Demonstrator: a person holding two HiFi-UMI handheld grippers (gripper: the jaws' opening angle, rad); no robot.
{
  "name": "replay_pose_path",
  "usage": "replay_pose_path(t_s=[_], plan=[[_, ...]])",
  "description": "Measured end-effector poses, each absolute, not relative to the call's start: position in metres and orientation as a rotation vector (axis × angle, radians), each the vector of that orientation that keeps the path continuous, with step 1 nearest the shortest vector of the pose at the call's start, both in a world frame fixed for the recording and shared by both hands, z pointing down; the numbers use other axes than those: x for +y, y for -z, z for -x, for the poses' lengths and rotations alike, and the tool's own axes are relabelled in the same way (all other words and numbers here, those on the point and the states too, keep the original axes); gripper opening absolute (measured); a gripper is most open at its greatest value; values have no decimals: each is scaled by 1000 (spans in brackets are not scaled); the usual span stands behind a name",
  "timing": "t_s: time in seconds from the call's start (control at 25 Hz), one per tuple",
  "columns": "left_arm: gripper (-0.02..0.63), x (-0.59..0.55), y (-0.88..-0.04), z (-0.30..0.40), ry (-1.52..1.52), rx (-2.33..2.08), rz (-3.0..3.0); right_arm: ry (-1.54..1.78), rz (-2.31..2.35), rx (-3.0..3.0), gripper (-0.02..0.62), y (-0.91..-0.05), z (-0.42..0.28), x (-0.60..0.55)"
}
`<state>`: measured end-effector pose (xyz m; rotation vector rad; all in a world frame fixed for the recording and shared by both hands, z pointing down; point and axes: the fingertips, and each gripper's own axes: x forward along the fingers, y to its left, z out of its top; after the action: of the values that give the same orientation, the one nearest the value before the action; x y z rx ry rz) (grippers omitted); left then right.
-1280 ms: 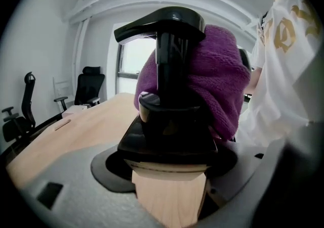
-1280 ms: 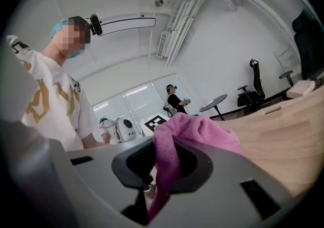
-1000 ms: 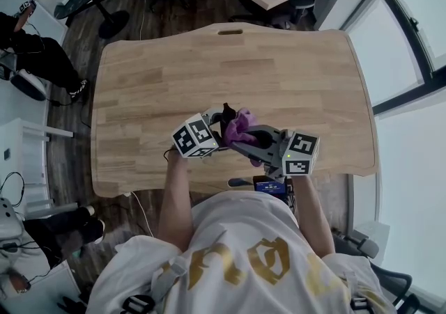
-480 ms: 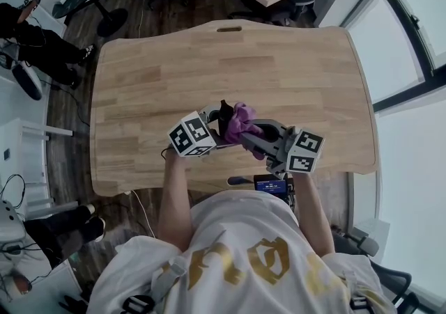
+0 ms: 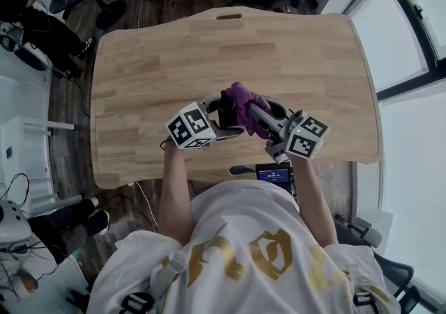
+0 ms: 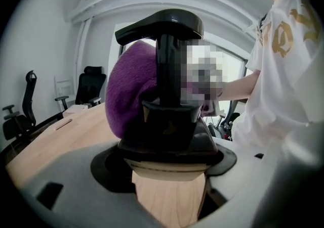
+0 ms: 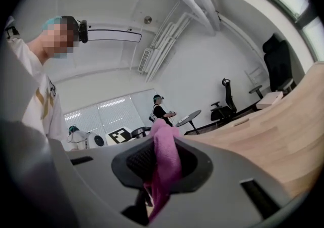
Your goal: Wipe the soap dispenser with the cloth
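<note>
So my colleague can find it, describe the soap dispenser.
Over the near half of the wooden table, the left gripper clamps the soap dispenser. It is the black pump bottle, unlike the soft purple cloth that the right gripper holds against it.

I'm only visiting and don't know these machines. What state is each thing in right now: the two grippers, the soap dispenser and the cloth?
Left gripper: shut on the soap dispenser, at its base.
Right gripper: shut on the cloth.
Soap dispenser: upright, held over the table.
Cloth: bunched up, pressed against the dispenser's side.
</note>
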<state>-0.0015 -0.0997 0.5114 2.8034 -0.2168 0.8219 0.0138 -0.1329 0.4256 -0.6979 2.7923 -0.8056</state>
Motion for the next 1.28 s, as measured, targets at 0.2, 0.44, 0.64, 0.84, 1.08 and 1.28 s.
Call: replay_pose_path(t_s=[0.2,0.44,0.64,0.84,1.08,1.28], plan=[[341,-98,-511,-5,-858,-196,-2827,866,753,2756,54,-432,-15,-148],[341,-98,-506,-5,-804,-214,-2833,939,753,2726,54,-441,-26,-143],[341,-106,-499,0,-738,-265,-2835,991,667,2725,54,-445,-26,-130],[341,-114,-495,11,-699,-338,-2822,1042,471,2759,54,-438,-12,-108],[341,-118,-490,17,-652,-381,-2817,1041,367,2799,54,-437,-4,-94],[341,-113,-487,6,-638,-334,-2835,959,579,2806,54,-441,-17,-116]])
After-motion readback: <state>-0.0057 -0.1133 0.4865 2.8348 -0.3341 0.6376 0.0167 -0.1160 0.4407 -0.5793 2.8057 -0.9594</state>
